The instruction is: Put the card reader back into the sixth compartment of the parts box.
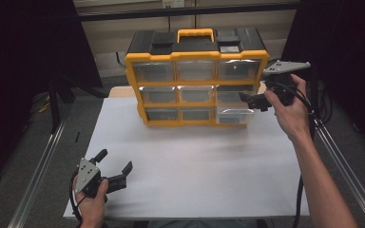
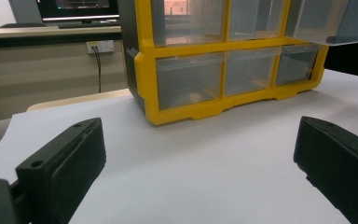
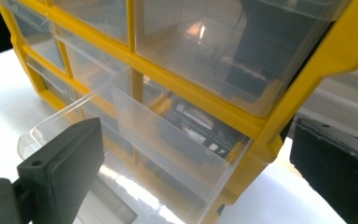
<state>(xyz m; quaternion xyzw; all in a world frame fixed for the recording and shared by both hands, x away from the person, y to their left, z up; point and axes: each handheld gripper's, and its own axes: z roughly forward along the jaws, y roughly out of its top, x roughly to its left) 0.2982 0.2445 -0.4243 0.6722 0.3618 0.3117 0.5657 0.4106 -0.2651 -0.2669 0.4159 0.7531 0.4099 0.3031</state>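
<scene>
Drawer work is partway through, by my reading. The yellow organizer [image 1: 197, 71] stands at the far middle of the desk [image 1: 190, 166], and its bottom-right drawer [image 1: 236, 116] is pulled out toward the near side while the other eight sit flush in the frame. In the right gripper view that clear drawer [image 3: 135, 140] juts out below and between my jaws, and I can make out small dark parts inside it, too blurred to name.

My right hand-held gripper [image 1: 256, 100] hovers just right of the drawer's front, jaws spread wide with nothing between the pads, so I judge the pull itself is done and the drawer released. My left hand-held gripper [image 1: 116, 166] rests low at the near-left corner of the desk, well apart from the organizer, jaws also wide apart and empty; its own view looks across bare white surface to the organizer's lower row [image 2: 233, 77].

What is left, I reckon, is reaching into the open drawer for its contents, or pushing it back shut. Nothing lies out on the desk yet.
</scene>
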